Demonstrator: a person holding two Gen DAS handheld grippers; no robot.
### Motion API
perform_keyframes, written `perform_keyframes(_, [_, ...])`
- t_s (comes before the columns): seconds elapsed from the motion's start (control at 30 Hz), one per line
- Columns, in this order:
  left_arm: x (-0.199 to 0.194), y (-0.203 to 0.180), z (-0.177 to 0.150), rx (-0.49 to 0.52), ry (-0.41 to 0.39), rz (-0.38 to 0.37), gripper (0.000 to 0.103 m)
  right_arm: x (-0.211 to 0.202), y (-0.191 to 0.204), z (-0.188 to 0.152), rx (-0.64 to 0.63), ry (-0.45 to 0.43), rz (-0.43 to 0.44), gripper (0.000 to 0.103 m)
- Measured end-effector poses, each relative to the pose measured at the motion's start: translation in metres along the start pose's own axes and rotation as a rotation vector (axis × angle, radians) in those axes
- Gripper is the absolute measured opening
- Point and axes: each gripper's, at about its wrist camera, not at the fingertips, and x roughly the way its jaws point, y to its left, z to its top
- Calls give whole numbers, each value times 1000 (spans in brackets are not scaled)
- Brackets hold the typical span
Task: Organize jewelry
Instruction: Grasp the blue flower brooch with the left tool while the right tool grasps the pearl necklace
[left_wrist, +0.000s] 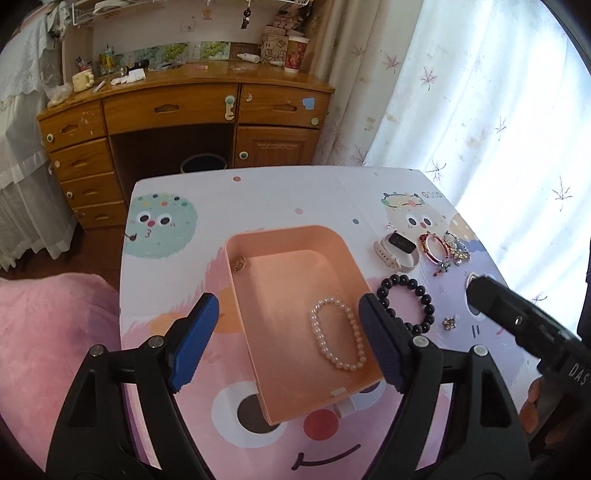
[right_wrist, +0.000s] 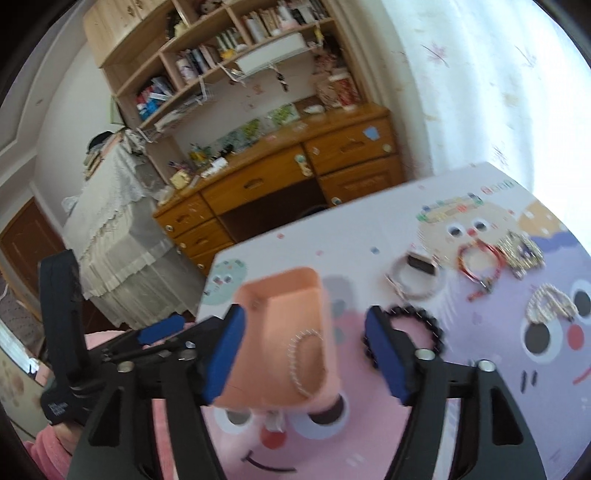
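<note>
Meanwhile both the left gripper (left_wrist: 288, 341) and right gripper (right_wrist: 304, 354) gape above the peach box (left_wrist: 295, 280).

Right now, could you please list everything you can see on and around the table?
box: one, peach, open, middle of the table
pearl bracelet: one, white, inside the box, near end
small gold piece: one, inside the box, far corner
bead bracelet: one, black, on the table right of the box
smartwatch: one, pale strap, dark face, beyond the bead bracelet
red bangle: one, right of the smartwatch
sparkly jewellery: cluster, right of the bangle
small charm: one, right of the bead bracelet
table: one, cartoon cover
desk: one, wooden, behind
curtain: white, at right
left gripper: open, over the box
right gripper: open, over the box
</note>
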Motion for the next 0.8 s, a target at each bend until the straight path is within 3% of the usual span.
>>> perform_keyframes(0.17, [3, 2, -22, -177, 46, -79, 76, -1, -28, -29, -44, 75, -79, 90])
perform_keyframes(0.23, [3, -4, -37, -207, 70, -66, 76, -1, -37, -45, -95, 110, -128, 90])
perform_keyframes(0.4, [1, -47, -66, -77, 131, 1, 76, 1, -58, -80, -319, 213, -260, 90])
perform_keyframes(0.5, [6, -78, -81, -65, 199, -7, 76, -4, -65, -97, -493, 227, -303, 90])
perform_keyframes(0.7, [23, -132, -101, -91, 309, -4, 76, -14, -88, -103, -624, 299, -300, 90])
perform_keyframes(0.8, [32, -156, -102, -93, 327, 14, 76, -20, -103, -96, -678, 312, -306, 90])
